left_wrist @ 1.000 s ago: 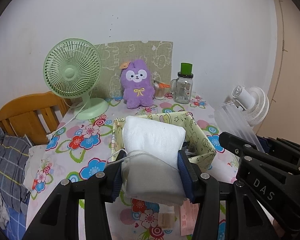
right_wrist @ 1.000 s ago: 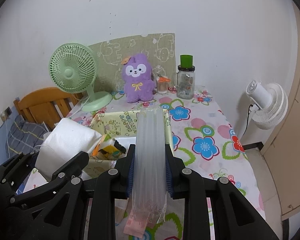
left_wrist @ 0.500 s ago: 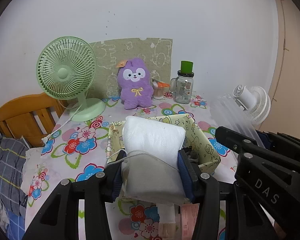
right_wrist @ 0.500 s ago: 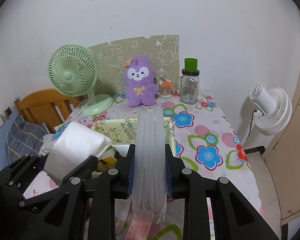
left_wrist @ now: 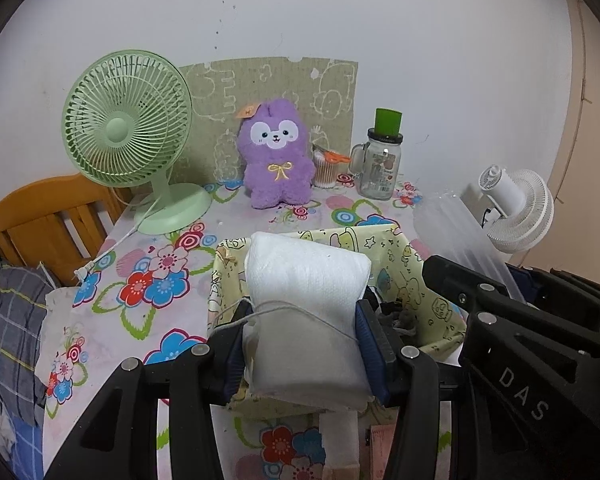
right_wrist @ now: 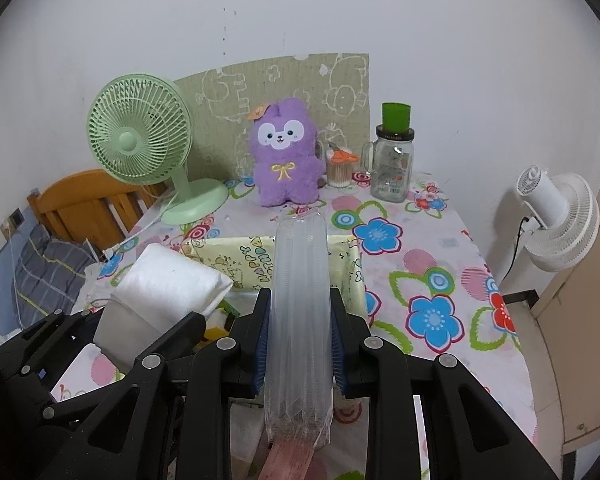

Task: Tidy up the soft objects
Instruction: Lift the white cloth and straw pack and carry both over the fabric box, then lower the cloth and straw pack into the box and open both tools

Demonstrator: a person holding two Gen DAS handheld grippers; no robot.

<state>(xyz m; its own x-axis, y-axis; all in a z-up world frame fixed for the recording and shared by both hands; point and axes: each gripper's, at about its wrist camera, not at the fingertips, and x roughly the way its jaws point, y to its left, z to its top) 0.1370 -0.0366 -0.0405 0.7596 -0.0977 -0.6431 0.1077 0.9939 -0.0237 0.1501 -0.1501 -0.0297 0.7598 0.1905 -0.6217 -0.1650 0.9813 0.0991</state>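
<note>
My left gripper (left_wrist: pixel 306 320) is shut on a white padded pack (left_wrist: pixel 306 288) and holds it above the near rim of a yellow fabric bin (left_wrist: pixel 432 300). The same pack shows in the right wrist view (right_wrist: pixel 168 284). My right gripper (right_wrist: pixel 300 332) is shut on a clear plastic sleeve of stacked items (right_wrist: pixel 300 280), held above the yellow bin (right_wrist: pixel 256 264); the sleeve also shows in the left wrist view (left_wrist: pixel 456 236). A purple plush toy (left_wrist: pixel 276 156) sits upright at the back of the table, also seen in the right wrist view (right_wrist: pixel 286 156).
A green desk fan (left_wrist: pixel 128 132) stands back left, its cord trailing over the floral tablecloth (right_wrist: pixel 420 280). A glass jar with green cup (left_wrist: pixel 382 164) and a cotton swab tub (left_wrist: pixel 326 168) stand back right. A wooden chair (left_wrist: pixel 40 216) is left, a white fan (right_wrist: pixel 556 216) right.
Both grippers have pulled back and risen a little with their loads; the bin and table sit lower and farther in view. Both grips are unchanged.
</note>
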